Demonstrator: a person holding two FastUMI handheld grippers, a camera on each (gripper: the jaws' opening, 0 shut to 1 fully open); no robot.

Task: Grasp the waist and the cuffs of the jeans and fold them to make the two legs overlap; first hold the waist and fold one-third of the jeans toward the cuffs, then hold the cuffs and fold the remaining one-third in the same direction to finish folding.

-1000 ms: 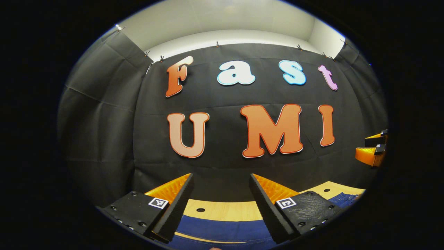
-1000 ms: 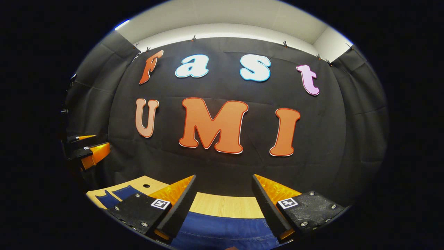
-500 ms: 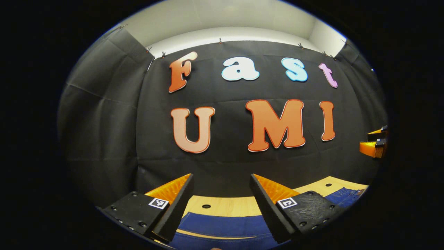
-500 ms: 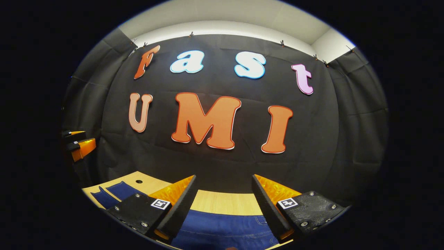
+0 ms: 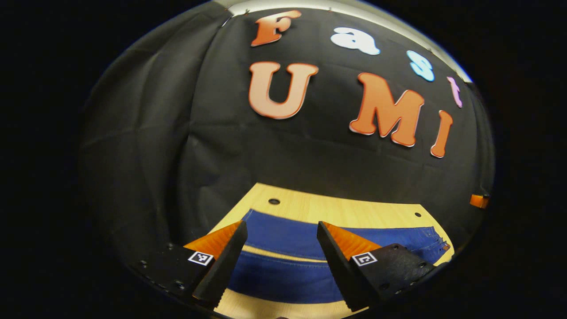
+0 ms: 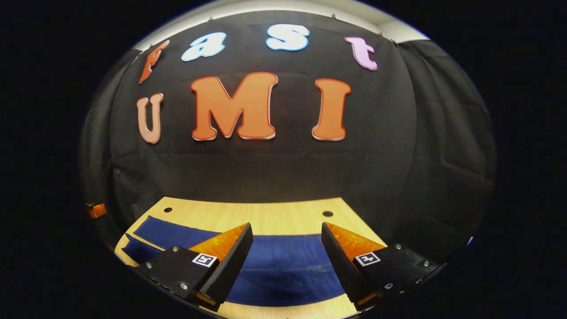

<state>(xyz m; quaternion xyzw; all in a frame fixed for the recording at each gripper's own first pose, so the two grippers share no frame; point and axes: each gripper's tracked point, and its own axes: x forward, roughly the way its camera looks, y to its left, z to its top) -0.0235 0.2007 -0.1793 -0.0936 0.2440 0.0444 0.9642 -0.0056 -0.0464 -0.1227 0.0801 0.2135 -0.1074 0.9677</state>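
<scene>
Jeans [image 5: 283, 239] lie flat across the wooden table [image 5: 336, 208], both legs side by side with a strip of wood between them. We see our left gripper [image 5: 279, 261] and right gripper [image 6: 288, 261] above the denim, jaws spread wide, pinching nothing.

Black cloth [image 6: 283, 168] hangs as the booth's wall, creased and faintly wrinkled, wrapping round on both sides. Above it runs a pale strip of wall or ceiling [image 6: 283, 6] (lit brightest near the top edge), with small clips [image 6: 333, 17] pinning the cloth along its upper hem. Below stands a light wooden table [image 5: 336, 208], its surface marked by small dark round holes [image 5: 274, 201] near the far edge.
</scene>
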